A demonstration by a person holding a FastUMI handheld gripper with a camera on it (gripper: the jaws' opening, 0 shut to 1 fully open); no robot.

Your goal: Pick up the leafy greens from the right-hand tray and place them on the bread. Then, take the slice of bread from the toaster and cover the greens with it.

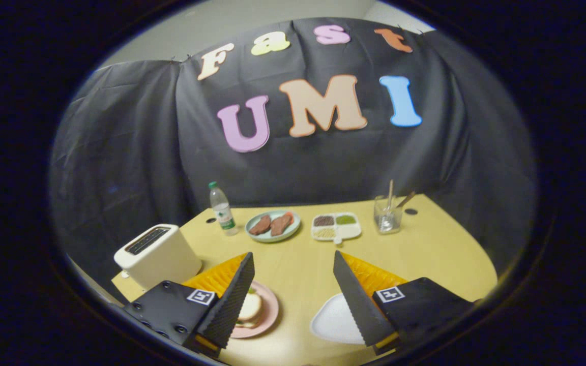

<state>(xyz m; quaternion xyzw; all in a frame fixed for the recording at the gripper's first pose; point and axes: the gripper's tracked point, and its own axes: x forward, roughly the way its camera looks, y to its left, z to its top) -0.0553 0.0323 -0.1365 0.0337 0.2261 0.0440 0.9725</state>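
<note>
Pale wooden table carries a boxy cream toaster and a round pink plate holding a soft bread slice — green peeks out at its top edge. Gripper fingers spread wide apart, clasping nothing, above a glossy white rounded-triangle tray — the plate sits beside the left finger.

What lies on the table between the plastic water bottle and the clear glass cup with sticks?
In the gripper view, between the plastic water bottle and the clear glass cup: a pale green plate with brown slices, then a white divided dish.
</note>
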